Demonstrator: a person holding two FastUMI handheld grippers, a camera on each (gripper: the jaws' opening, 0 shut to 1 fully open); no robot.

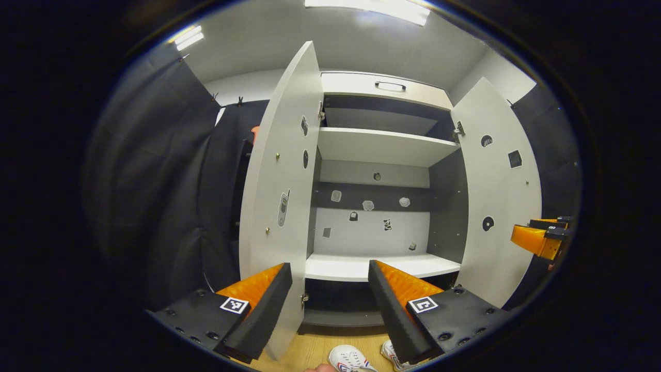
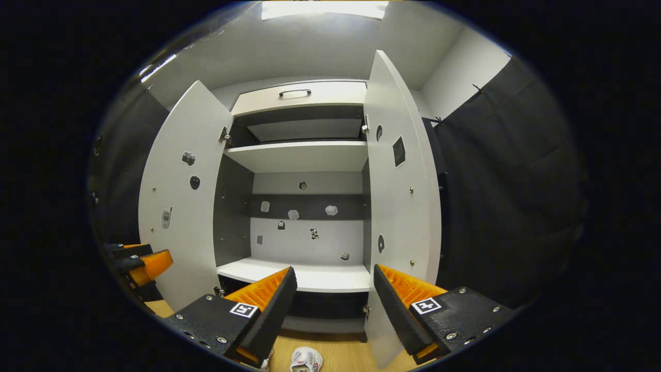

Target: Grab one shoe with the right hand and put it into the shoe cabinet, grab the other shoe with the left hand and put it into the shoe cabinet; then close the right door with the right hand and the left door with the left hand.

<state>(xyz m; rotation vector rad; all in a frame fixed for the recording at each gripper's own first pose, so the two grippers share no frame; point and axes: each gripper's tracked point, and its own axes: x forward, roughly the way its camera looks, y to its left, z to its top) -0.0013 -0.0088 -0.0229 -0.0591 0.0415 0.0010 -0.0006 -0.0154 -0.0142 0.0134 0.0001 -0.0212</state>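
White shoes [image 1: 351, 358] floor-bound before open shoe cabinet [image 1: 382, 146].

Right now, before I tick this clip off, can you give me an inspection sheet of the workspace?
Surface: wooden floor in front of the cabinet, bare apart from the shoes.
Job's things: shoe cabinet with left door and right door both swung open; lower shelf and upper shelf hold nothing; two white shoes on the floor below.
Clutter: small stickers on the back panel and door insides.
Grippers: left gripper open, holding nothing; right gripper open, holding nothing.
Cables: nothing seen.
Surroundings: dark cloth walls, ceiling lights.
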